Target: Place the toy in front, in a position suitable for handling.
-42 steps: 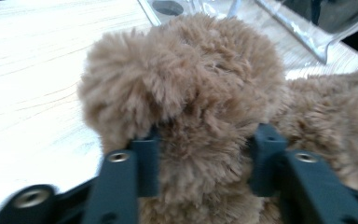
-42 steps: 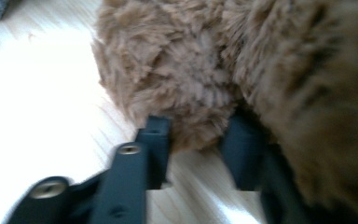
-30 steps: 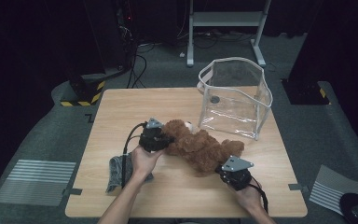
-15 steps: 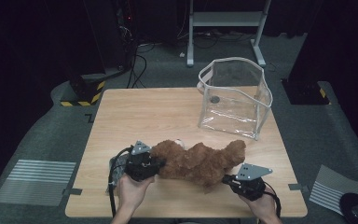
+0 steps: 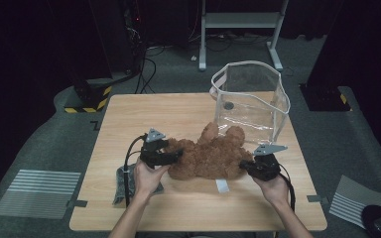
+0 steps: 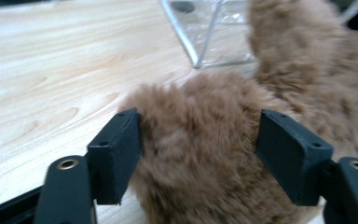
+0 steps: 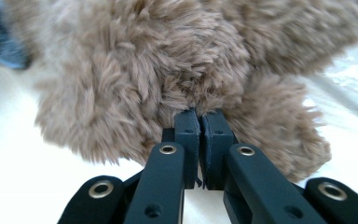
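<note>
A brown plush teddy bear lies on the wooden table, just in front of a clear plastic bag. My left gripper is at the bear's left end. Its jaws have just been opening and now stand wide apart, with a furry part of the bear between them and the pads only brushing the fur. My right gripper is at the bear's right end. In the right gripper view its jaws are pinched together on a tuft of the bear's fur.
A grey cloth lies under my left forearm near the front left. A small white tag sits on the table in front of the bear. The bag's frame stands upright just behind the bear. A white stand is on the floor beyond the table.
Half a second ago the bear and both grippers were nearer the front edge. They have since moved back toward the bag, and the bear's limbs now touch its base.
</note>
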A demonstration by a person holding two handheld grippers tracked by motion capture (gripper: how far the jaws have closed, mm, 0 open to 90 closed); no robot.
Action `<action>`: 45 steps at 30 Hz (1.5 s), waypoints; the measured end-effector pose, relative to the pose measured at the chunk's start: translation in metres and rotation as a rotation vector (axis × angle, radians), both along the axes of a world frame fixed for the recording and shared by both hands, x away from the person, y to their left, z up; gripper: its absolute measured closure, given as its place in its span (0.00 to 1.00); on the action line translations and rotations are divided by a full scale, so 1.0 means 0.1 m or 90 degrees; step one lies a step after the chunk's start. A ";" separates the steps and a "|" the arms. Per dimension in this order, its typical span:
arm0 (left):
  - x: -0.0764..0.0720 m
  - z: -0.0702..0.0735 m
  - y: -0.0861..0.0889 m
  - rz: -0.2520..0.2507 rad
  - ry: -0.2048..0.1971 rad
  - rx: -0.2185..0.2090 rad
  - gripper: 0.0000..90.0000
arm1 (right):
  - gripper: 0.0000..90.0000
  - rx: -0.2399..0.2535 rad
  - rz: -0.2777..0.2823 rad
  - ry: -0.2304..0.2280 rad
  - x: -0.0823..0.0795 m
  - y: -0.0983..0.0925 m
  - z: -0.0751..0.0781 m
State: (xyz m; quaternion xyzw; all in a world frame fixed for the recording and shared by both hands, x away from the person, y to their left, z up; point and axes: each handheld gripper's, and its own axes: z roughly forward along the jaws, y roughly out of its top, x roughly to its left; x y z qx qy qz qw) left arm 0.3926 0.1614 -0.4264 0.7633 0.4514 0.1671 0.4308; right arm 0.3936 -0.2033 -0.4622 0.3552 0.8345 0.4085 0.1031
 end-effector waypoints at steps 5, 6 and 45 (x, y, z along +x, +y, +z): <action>-0.27 -0.05 0.06 -0.028 -0.007 0.017 0.25 | 0.97 0.006 -0.038 0.000 0.15 0.03 -0.03; -0.36 -0.07 0.06 -0.040 -0.017 0.017 0.22 | 0.97 0.005 -0.040 -0.001 0.16 0.04 -0.03; -0.05 -0.46 -0.03 -0.013 0.088 -0.008 0.64 | 0.37 -0.080 -0.079 -0.067 0.19 -0.19 -0.35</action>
